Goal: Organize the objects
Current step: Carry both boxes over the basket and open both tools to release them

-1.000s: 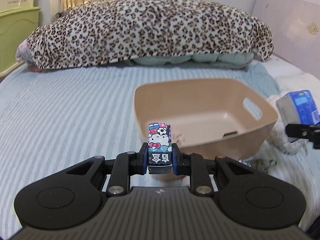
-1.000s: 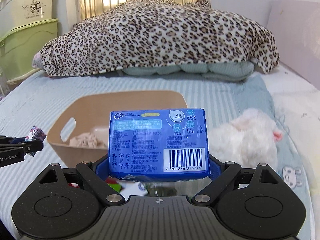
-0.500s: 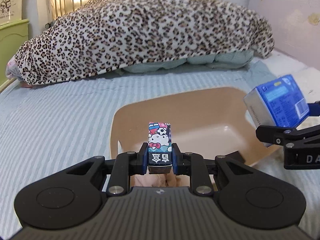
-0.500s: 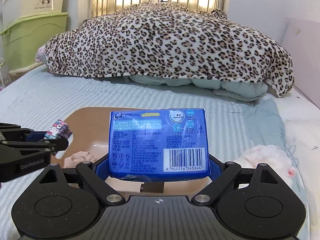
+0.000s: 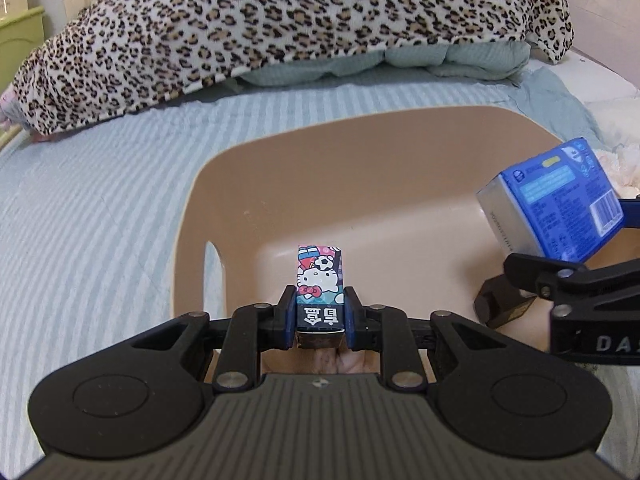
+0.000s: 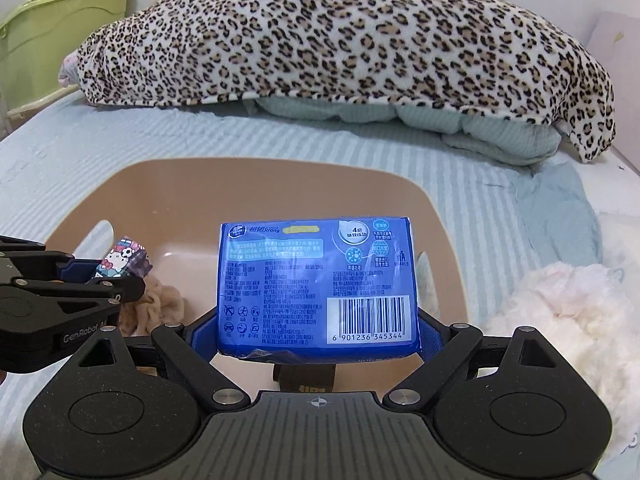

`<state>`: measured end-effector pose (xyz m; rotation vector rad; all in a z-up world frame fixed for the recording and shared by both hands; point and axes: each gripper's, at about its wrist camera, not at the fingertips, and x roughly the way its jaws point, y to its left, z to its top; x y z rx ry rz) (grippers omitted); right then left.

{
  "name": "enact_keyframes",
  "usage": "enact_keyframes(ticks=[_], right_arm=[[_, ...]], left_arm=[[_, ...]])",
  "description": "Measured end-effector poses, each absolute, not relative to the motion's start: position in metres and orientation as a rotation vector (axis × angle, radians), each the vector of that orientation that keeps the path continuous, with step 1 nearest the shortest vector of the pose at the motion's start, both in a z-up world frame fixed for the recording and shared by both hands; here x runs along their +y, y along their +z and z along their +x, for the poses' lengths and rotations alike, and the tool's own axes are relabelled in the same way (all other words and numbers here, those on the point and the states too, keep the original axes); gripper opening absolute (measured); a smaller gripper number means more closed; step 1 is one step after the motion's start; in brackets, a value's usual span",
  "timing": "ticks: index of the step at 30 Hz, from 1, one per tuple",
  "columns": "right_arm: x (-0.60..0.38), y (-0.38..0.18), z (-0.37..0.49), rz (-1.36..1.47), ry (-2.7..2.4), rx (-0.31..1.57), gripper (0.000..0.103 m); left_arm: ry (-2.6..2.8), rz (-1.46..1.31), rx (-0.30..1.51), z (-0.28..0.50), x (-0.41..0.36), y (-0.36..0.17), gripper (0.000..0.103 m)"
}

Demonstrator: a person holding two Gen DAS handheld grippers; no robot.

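Observation:
A tan plastic basket (image 5: 224,168) (image 6: 88,196) sits on the striped bed. My left gripper (image 5: 320,312) is shut on a small Hello Kitty box (image 5: 320,280), held above the basket's near left part; the box also shows in the right wrist view (image 6: 124,260). My right gripper (image 6: 316,332) is shut on a blue tissue pack (image 6: 316,280), held above the basket's right side; the pack also shows in the left wrist view (image 5: 556,200). Inside the basket lie a beige cloth (image 6: 160,304) and a small dark box (image 5: 500,304).
A leopard-print blanket (image 5: 280,20) is piled on light green bedding at the far end of the bed. A white fluffy plush (image 6: 568,320) lies right of the basket. A green storage bin (image 6: 52,32) stands at the far left.
Both grippers have moved forward over the basket with their loads. The basket now fills the middle of both views, and the grippers have come closer together.

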<state>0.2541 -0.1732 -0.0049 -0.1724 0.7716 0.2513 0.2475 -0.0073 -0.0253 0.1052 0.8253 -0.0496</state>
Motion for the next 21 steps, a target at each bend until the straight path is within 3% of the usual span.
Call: enact_keyframes(ticks=[1,3,5,10,21], right_arm=[[-0.172,-0.006,0.254,-0.177,0.252,0.773,0.091],[-0.171,-0.006,0.252,-0.186,0.252,0.777,0.093],[-0.171,-0.003,0.250,-0.195,0.248,0.778,0.096],[-0.179,0.013,0.234,-0.183,0.234,0.745,0.103],[-0.194,0.037,0.182,-0.151,0.213,0.730,0.103]], left_arm=[[-0.049,0.110,0.826,0.247,-0.008,-0.025,0.028],[-0.033,0.114,0.825,0.246,-0.007,-0.021,0.045],[-0.011,0.095,0.808,0.243,-0.005,-0.014,0.076],[0.033,0.049,0.773,0.233,0.002,0.007,0.079],[0.070,0.046,0.741,0.183,0.017,0.027,0.082]])
